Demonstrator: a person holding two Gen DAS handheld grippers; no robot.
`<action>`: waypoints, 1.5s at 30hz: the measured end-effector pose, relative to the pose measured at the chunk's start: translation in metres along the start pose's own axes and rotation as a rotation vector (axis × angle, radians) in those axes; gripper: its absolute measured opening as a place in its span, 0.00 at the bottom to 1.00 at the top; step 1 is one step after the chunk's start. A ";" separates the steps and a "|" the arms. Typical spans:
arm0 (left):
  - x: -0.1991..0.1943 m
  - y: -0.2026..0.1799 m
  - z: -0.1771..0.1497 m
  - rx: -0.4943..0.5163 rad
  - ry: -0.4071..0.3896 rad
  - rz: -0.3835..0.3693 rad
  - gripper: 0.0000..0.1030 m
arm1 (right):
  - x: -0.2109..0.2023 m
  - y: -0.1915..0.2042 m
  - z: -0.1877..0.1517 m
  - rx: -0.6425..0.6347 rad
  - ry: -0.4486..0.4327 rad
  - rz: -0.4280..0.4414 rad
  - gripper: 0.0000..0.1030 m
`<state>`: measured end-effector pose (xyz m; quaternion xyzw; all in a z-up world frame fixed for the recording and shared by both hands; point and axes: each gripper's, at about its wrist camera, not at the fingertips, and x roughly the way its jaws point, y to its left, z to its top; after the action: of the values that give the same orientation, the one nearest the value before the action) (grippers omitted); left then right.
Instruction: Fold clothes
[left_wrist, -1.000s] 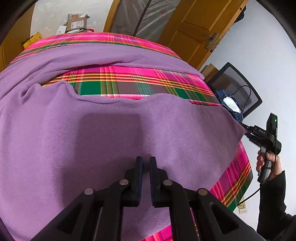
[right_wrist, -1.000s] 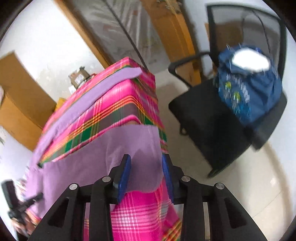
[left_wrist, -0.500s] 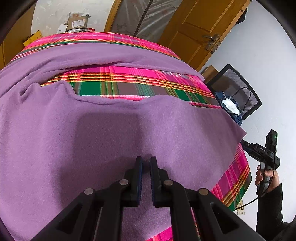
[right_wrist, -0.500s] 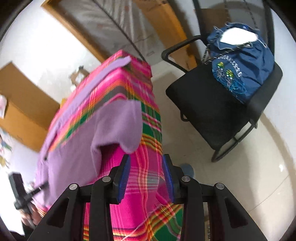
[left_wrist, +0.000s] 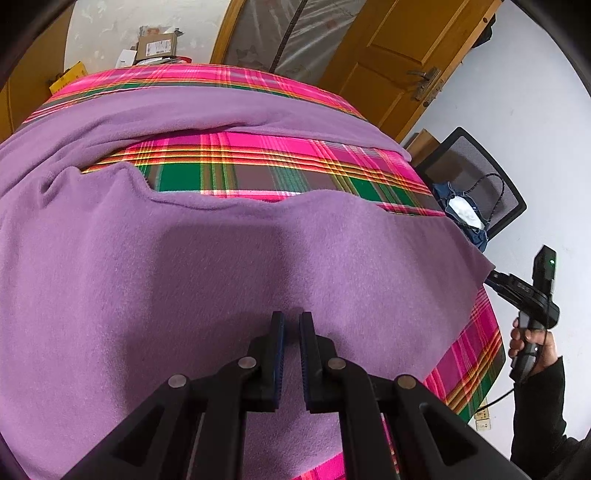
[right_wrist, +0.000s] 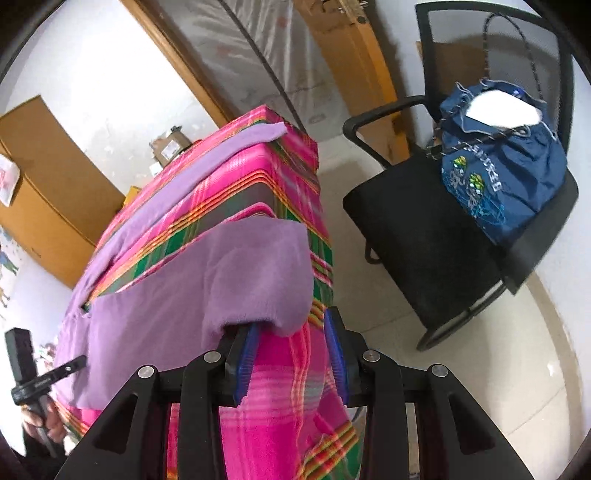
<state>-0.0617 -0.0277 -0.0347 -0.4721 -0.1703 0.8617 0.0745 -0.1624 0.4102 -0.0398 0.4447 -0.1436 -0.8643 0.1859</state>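
The soft purple fleece garment (left_wrist: 207, 280) is lying spread across the table draped in a pink, green and orange plaid cloth (left_wrist: 280, 162), one wide panel near the front edge and a narrower band along the far side, with bare plaid showing between them. Its right-hand corner is hanging over the table end, drooping onto the left finger of the right gripper (right_wrist: 291, 354), whose jaws are standing wide apart with nothing clamped. The left gripper (left_wrist: 291, 354) is hovering over the near panel with its jaws nearly together, only a thin slit between them; whether any fleece is pinched there I cannot tell.

The overhanging corner is looking likely to slide off the edge if it gets nudged rather than pinched, and a closing grip could take plaid along with fleece, dragging the table covering. A pull from one side alone would probably be skewing the panel and bunching it.

Just beyond the table end, a black mesh office chair (right_wrist: 424, 229) carrying a blue drawstring bag (right_wrist: 502, 173) is narrowing the room for swinging the right arm. Cardboard boxes (left_wrist: 155, 46) are sitting behind the far edge.
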 end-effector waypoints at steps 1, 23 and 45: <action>0.000 0.000 0.000 -0.003 0.000 -0.001 0.07 | 0.003 -0.001 0.003 0.002 -0.004 0.002 0.35; 0.000 -0.015 -0.001 0.042 0.040 -0.033 0.07 | -0.009 0.017 -0.001 -0.279 -0.037 -0.380 0.14; 0.009 -0.085 -0.024 0.309 0.110 -0.184 0.07 | -0.006 -0.074 -0.060 0.656 0.072 0.375 0.36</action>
<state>-0.0491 0.0599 -0.0230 -0.4837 -0.0741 0.8402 0.2336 -0.1240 0.4740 -0.1005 0.4768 -0.4847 -0.7072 0.1937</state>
